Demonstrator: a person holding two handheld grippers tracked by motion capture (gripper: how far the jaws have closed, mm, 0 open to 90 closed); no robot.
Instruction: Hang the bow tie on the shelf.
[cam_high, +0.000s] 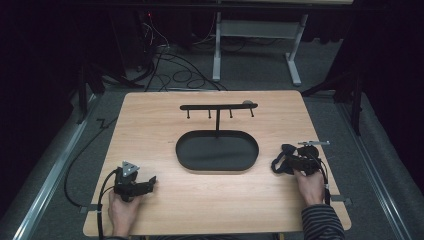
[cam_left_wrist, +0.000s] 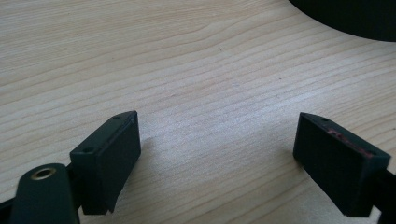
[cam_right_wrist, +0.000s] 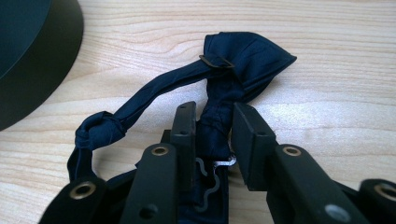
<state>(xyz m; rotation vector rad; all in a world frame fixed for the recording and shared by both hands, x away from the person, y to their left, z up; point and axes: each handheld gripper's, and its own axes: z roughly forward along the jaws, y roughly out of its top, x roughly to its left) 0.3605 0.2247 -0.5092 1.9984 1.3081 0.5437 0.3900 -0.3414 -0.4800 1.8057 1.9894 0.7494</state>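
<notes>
A dark navy bow tie (cam_right_wrist: 243, 51) with its strap and a metal clasp (cam_right_wrist: 219, 165) lies on the wooden table (cam_high: 165, 120), right of the black oval tray (cam_high: 185, 150). My right gripper (cam_right_wrist: 215, 112) has its two jaws pressed on the tie's middle fold, one on each side. From the high view the tie (cam_high: 278, 164) pokes out left of the right gripper (cam_high: 291, 160). My left gripper (cam_high: 151, 181) rests low at the front left. Its jaws (cam_left_wrist: 217, 135) stand wide apart over bare wood with nothing between them.
A black rack (cam_high: 218, 106) with several small hooks stands on a post at the tray's far side. The tray's edge (cam_left_wrist: 355, 18) lies ahead of the left gripper, and its rim (cam_right_wrist: 42, 56) is left of the tie. Cables and table legs lie beyond.
</notes>
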